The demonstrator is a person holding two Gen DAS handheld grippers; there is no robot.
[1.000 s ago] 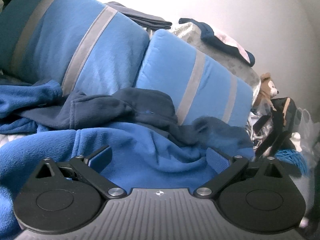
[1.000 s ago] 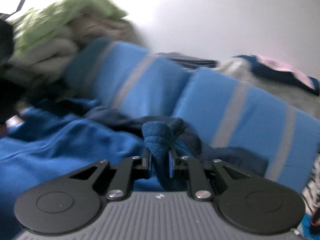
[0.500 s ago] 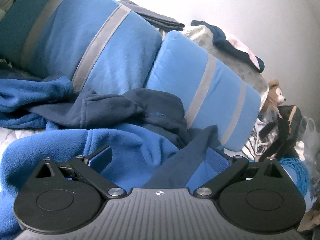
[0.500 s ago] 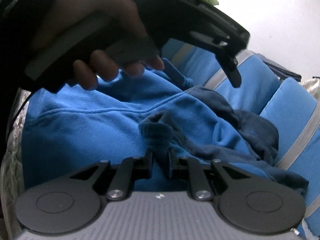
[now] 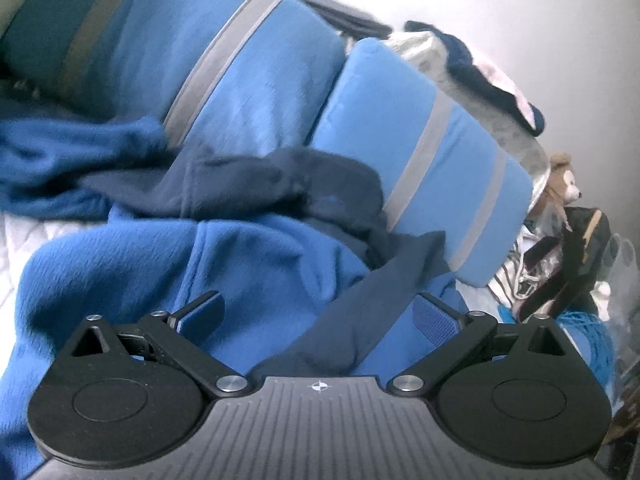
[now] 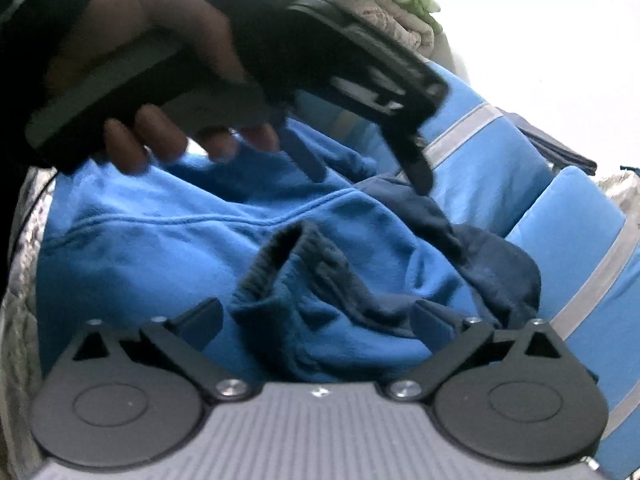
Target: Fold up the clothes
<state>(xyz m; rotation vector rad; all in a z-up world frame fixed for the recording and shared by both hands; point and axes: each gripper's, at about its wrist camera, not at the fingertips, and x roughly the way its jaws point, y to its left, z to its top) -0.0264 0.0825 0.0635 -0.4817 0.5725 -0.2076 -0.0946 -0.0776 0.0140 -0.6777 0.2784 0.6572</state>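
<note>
A bright blue fleece top (image 5: 248, 264) with dark navy trim lies crumpled on the bed, also in the right wrist view (image 6: 168, 248). My left gripper (image 5: 320, 312) is open just above it, a navy band (image 5: 372, 312) running between its fingers. My right gripper (image 6: 320, 316) is open, and the ribbed navy cuff (image 6: 292, 264) lies loose between its fingers. In the right wrist view the left gripper (image 6: 368, 164), held in a hand, hovers open over the top's far side.
Two blue pillows with grey stripes (image 5: 432, 160) lean behind the top. A grey bedspread edge (image 6: 20, 280) is at the left. Folded green and beige laundry (image 6: 384, 4) sits at the back. A teddy bear (image 5: 560, 184) and bags (image 5: 568, 264) are at the right.
My right gripper has opened and let go of the navy cuff, which now lies loose on the top. The left gripper stayed open and shifted slightly closer over the fleece.
</note>
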